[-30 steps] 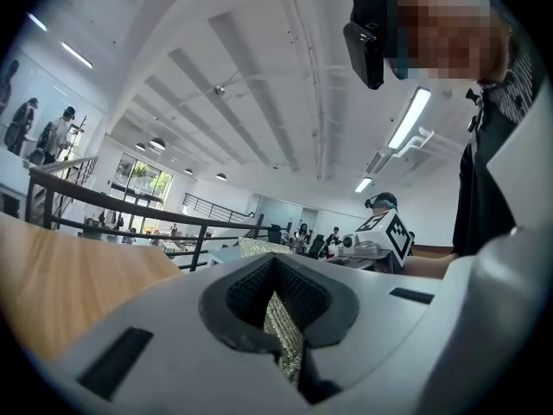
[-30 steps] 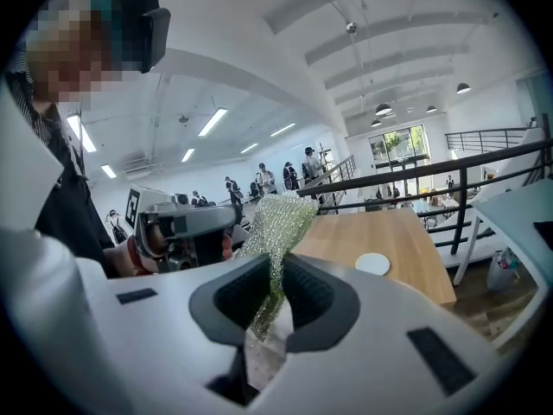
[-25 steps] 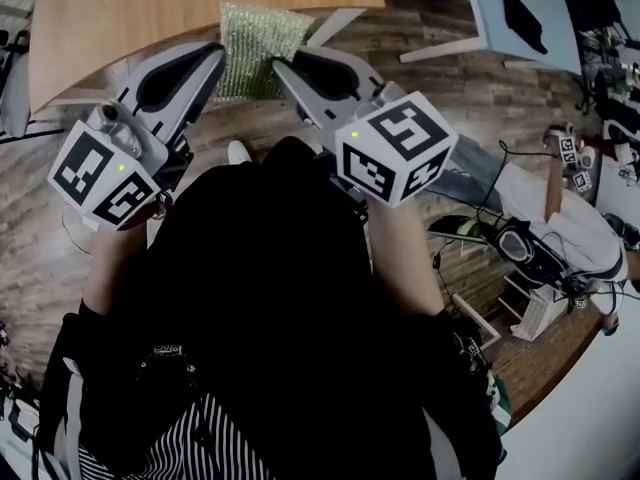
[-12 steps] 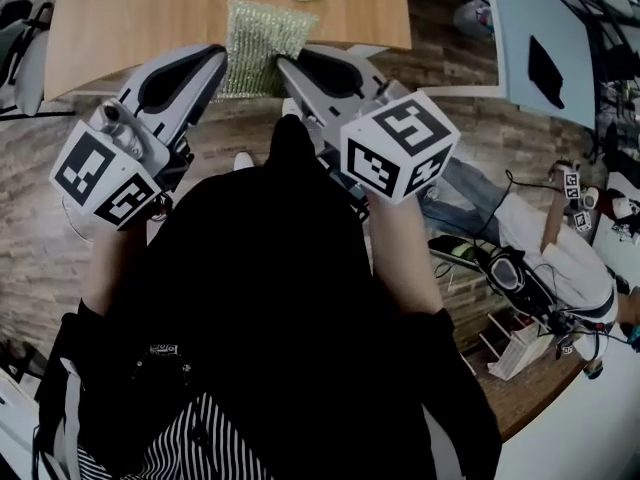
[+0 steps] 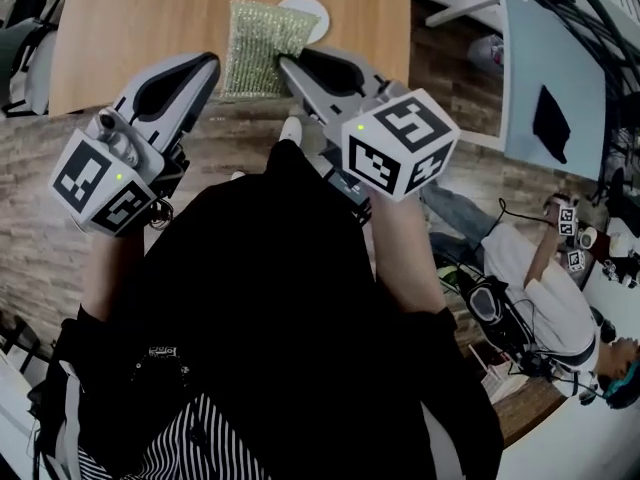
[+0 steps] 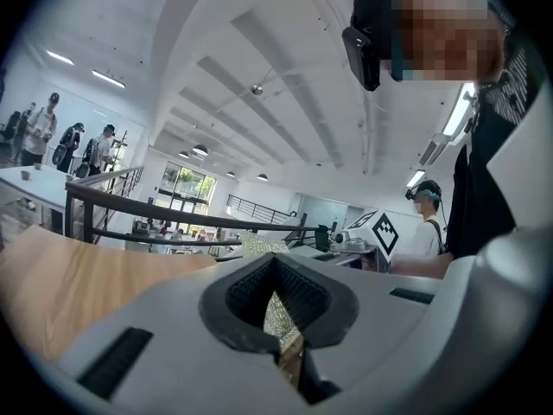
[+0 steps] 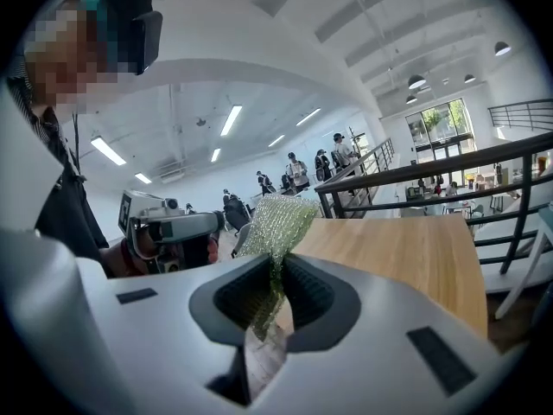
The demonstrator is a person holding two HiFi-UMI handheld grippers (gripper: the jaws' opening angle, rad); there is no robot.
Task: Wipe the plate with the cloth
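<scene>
Stretching between two grippers, one green cloth (image 5: pixel 258 38) is pinched: the left gripper (image 5: pixel 212 64) is clamped on its left edge, the right gripper (image 5: pixel 284 64) on its right. One white plate (image 5: pixel 314 12) is seen just behind the cloth on one wooden table (image 5: pixel 130 18); plank floor (image 5: pixel 40 258) is seen nearer than the cloth.

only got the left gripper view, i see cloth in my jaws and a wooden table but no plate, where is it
Observer: In the head view the plate sits on the table, showing past the far right corner of the cloth.
Operator: is the other gripper on the cloth too
Observer: Yes. The right gripper view shows the right gripper shut on the cloth's edge.
Operator: cloth bunched up or flat
Observer: From the head view it is spread out flat, its near edge at the table's near edge.
</scene>
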